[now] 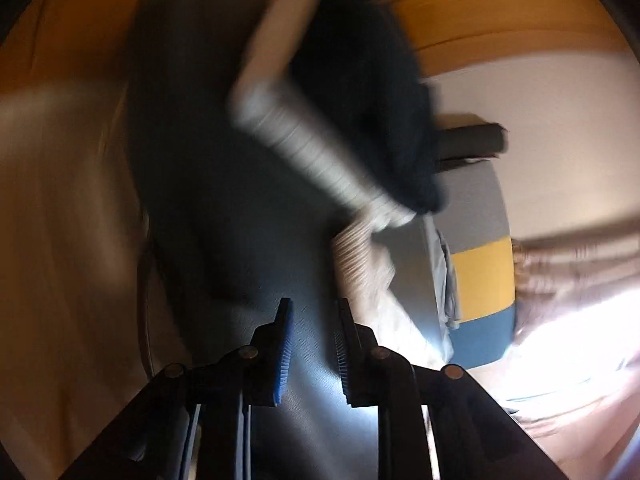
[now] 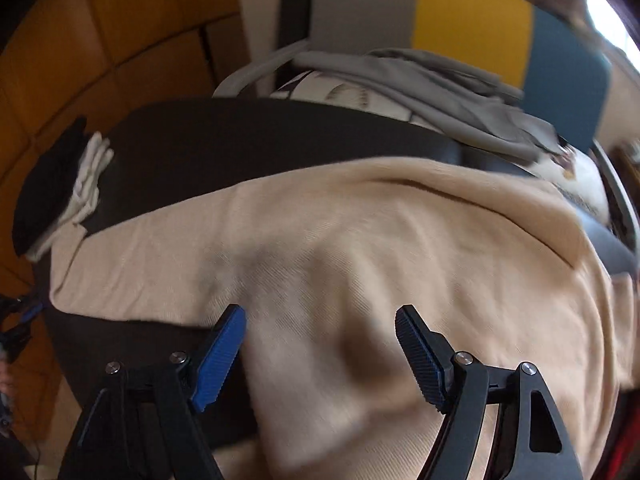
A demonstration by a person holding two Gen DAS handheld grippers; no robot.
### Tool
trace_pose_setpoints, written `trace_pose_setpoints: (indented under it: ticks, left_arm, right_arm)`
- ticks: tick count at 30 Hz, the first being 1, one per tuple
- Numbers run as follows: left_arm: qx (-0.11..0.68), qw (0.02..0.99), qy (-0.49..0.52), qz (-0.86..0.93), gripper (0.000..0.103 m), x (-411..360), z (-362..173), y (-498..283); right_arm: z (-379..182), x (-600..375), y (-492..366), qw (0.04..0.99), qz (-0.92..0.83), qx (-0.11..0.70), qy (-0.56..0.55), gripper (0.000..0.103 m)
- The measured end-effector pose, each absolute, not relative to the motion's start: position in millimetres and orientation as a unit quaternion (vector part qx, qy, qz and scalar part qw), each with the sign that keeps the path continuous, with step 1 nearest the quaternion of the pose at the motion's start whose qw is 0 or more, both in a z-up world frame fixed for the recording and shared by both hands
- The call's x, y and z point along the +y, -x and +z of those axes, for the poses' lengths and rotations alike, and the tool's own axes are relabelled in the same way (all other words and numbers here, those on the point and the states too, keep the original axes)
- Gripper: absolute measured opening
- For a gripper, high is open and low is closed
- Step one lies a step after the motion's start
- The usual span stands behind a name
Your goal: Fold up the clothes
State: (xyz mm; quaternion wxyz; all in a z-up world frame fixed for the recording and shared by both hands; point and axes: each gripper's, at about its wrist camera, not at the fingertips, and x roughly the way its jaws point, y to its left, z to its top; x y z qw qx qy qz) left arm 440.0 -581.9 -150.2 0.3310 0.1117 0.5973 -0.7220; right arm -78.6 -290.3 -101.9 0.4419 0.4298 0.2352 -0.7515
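Beige garment [image 2: 360,248] spread flat on the dark table [image 2: 224,136], right gripper [image 2: 320,350] above it with jaws wide and nothing pinched, left gripper [image 1: 314,344] jaws narrowly parted over bare table, folded stack [image 2: 60,184] at the far corner, left view too blurry beyond that, grey clothes [image 2: 420,80] heaped on the chair [image 2: 472,20] behind

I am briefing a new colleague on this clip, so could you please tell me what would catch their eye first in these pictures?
In the right wrist view, a cream garment spreads over the dark table, filling the middle. Behind it stands a grey, yellow and blue panel with grey clothes heaped before it. At the table's far left edge sits a stack of folded clothes, dark over white.
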Motion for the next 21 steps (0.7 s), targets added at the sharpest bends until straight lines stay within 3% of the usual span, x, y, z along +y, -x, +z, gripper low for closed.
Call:
trace_pose_setpoints:
  ticks: [4, 8, 13, 17, 21]
  left_arm:
    - [0.488, 0.279, -0.158, -0.812, 0.021, -576, -93, -386]
    - [0.427, 0.219, -0.246, -0.842, 0.021, -568, -92, -301]
    - [0.408, 0.283, -0.345, -0.797, 0.020, -581, -140, -261]
    - [0.435, 0.349, -0.325, -0.764, 0.013, -577, -154, -297]
    - [0.414, 0.403, -0.321, -0.750, 0.006, -572, -157, -316]
  right_arm:
    - [-119, -323, 70, 0.443, -0.736, 0.286, -0.425, 0.078]
    - [-133, -348, 81, 0.422, -0.732, 0.317, -0.431, 0.078]
    - [-154, -359, 107, 0.393, -0.739, 0.304, -0.455, 0.081]
    - [-159, -370, 117, 0.397, -0.740, 0.292, -0.457, 0.095]
    - [-166, -389, 122, 0.398, -0.748, 0.284, -0.449, 0.102]
